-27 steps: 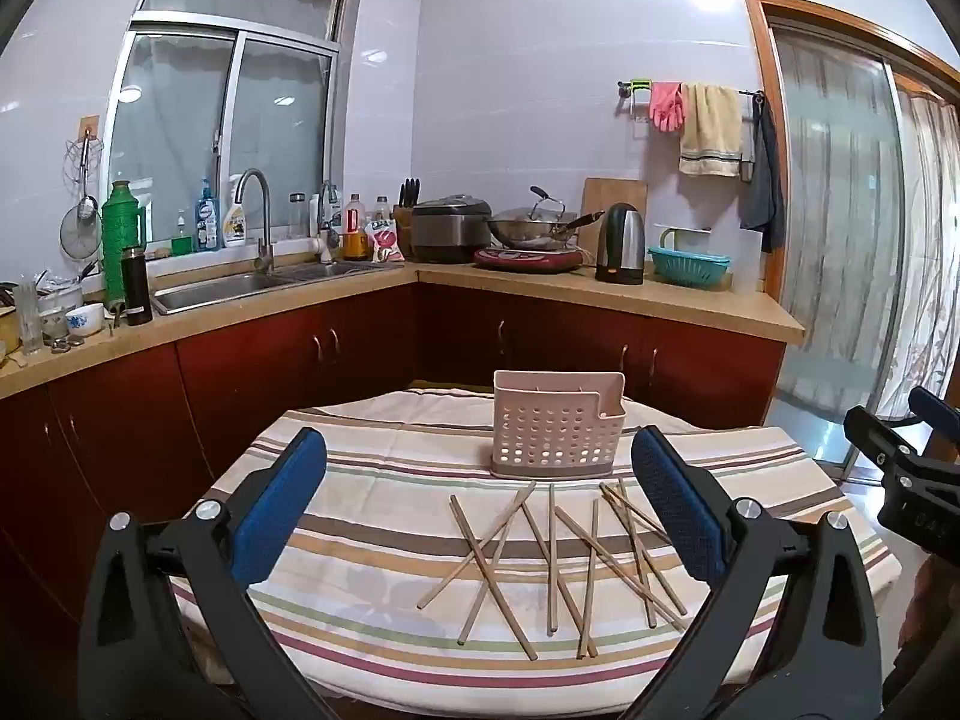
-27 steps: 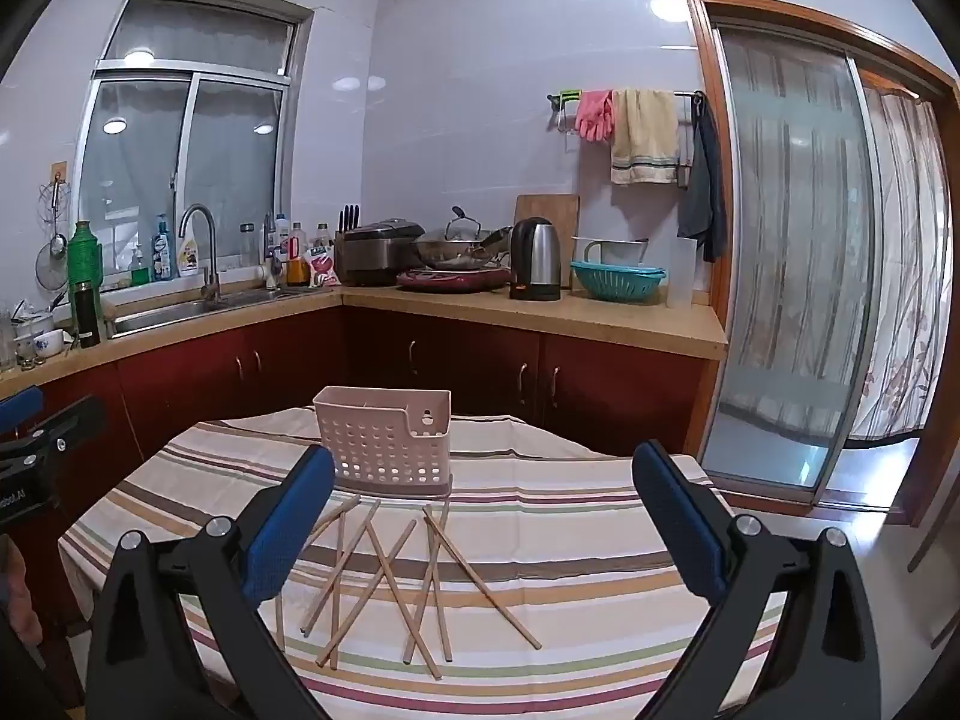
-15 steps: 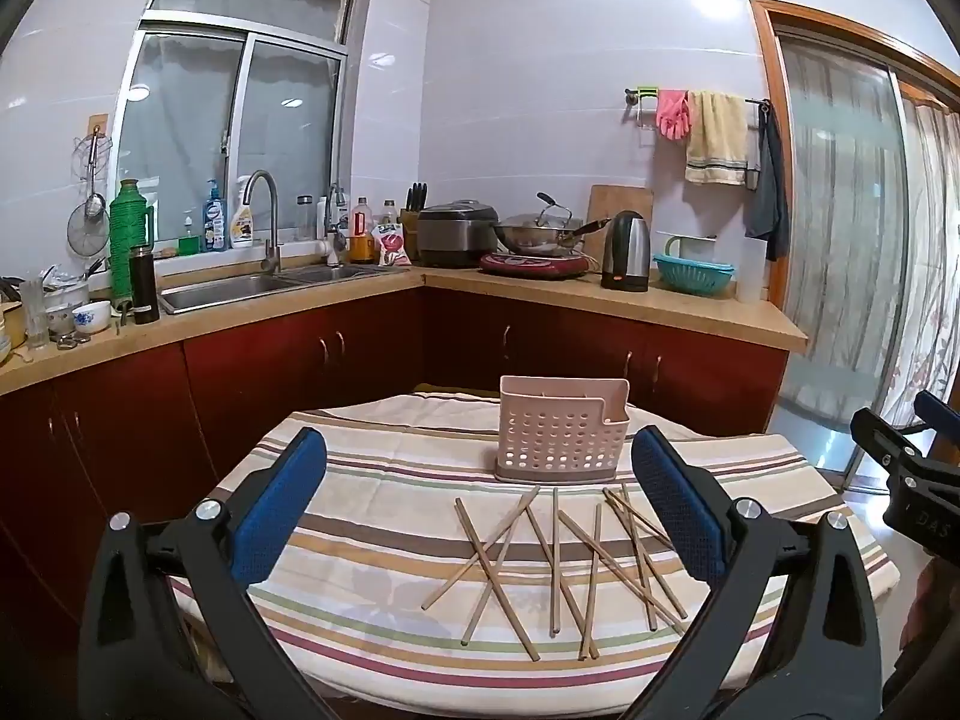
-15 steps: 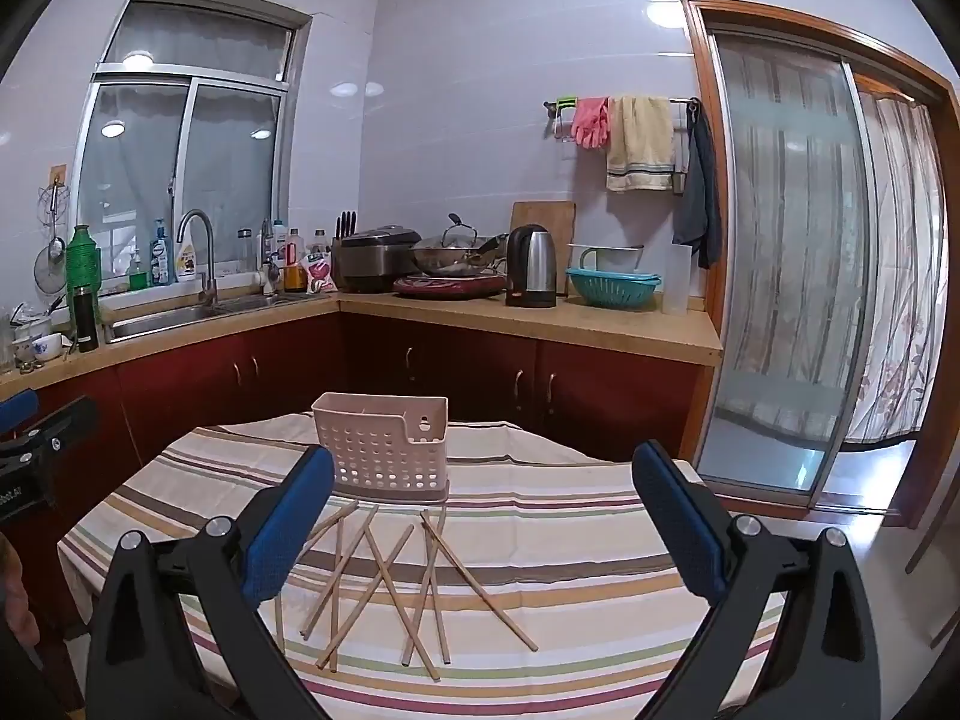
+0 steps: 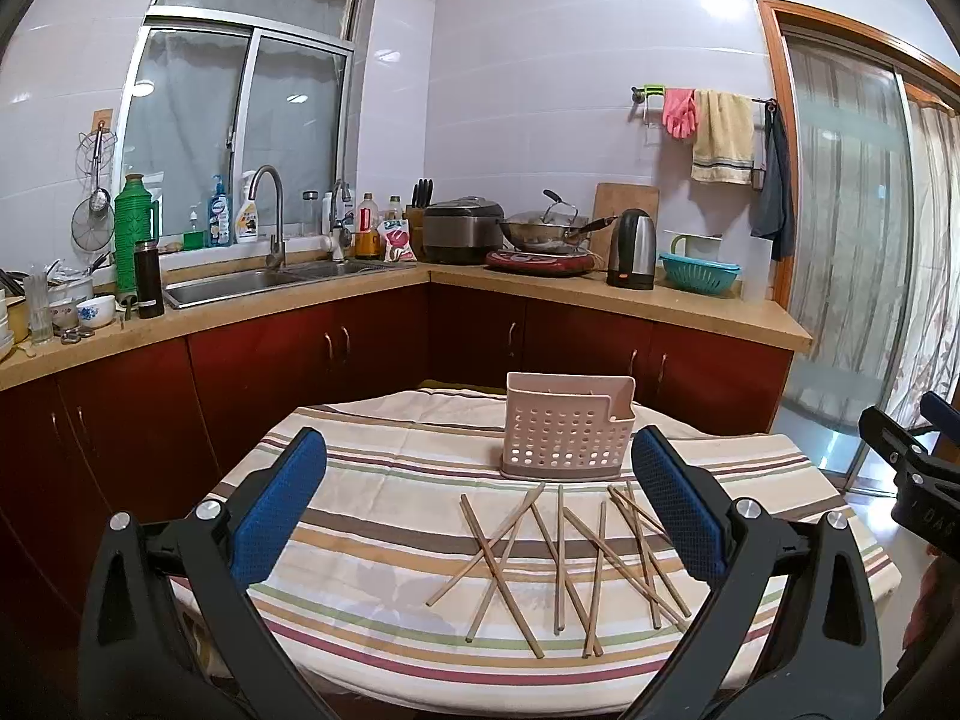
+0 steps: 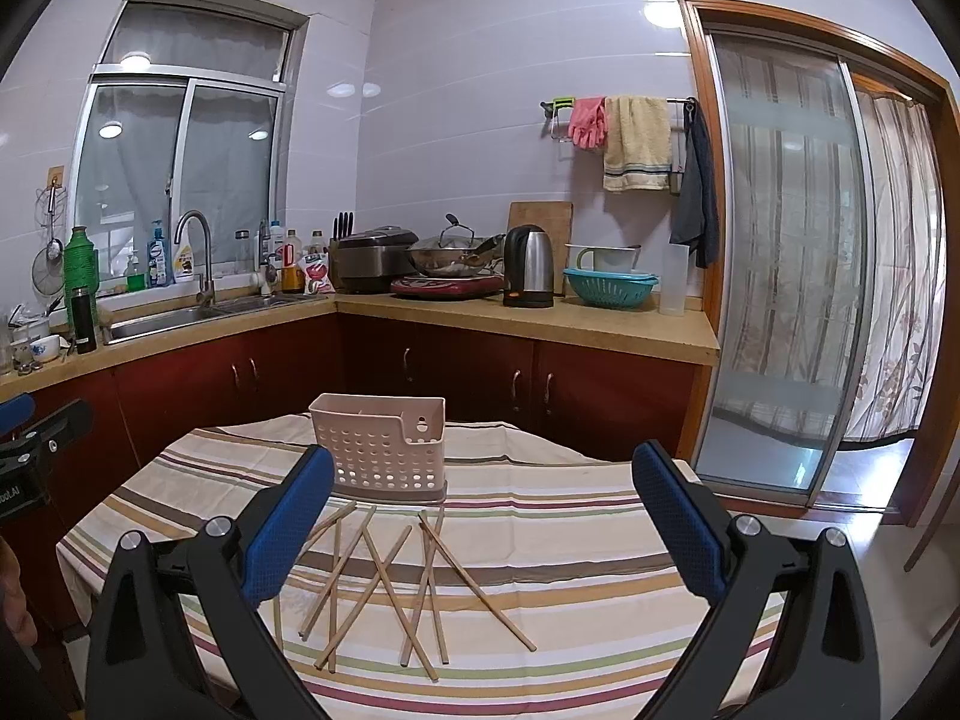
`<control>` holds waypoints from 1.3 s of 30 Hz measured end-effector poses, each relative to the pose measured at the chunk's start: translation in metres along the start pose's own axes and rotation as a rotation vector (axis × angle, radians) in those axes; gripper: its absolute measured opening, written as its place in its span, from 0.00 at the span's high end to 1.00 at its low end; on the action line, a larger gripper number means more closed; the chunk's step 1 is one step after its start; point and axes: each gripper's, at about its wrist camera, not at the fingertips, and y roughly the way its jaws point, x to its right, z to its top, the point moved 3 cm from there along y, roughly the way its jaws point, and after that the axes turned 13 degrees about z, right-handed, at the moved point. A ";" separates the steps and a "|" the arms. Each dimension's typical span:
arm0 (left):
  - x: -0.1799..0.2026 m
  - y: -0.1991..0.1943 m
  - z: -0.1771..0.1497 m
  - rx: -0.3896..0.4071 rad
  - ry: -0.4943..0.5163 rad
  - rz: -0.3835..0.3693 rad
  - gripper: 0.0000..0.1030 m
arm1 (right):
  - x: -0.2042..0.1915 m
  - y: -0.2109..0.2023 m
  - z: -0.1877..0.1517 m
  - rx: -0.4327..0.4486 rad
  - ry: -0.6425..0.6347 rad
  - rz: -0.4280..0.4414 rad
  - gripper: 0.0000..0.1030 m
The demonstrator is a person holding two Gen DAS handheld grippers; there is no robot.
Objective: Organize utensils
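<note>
Several wooden chopsticks (image 5: 558,552) (image 6: 390,582) lie scattered and crossing one another on a round table with a striped cloth (image 5: 372,516) (image 6: 570,540). Behind them stands a pale pink perforated utensil holder (image 5: 567,435) (image 6: 384,450), upright. My left gripper (image 5: 480,504) hovers above the table's near edge, open, nothing between its blue pads. My right gripper (image 6: 483,516) is likewise open and holds nothing, to the right of the chopsticks. Each gripper shows at the other view's edge: right gripper (image 5: 918,468), left gripper (image 6: 30,450).
Red kitchen cabinets with a wooden counter (image 5: 600,294) run behind the table, bearing a sink (image 5: 240,285), kettle (image 5: 633,249), rice cooker and wok. A sliding glass door (image 6: 780,276) is at the right. The table edge is close below both grippers.
Both grippers have tilted up and drawn slightly nearer the table; the holder and chopsticks sit a little lower in both views. Nothing on the table has moved.
</note>
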 end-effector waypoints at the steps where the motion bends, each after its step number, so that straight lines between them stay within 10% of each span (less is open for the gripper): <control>1: 0.000 0.000 0.000 0.000 0.000 0.001 0.04 | 0.000 0.000 0.000 0.001 0.000 0.000 0.06; 39: -0.007 0.009 -0.012 -0.012 -0.006 0.009 0.04 | 0.001 0.001 -0.003 -0.002 -0.001 0.002 0.06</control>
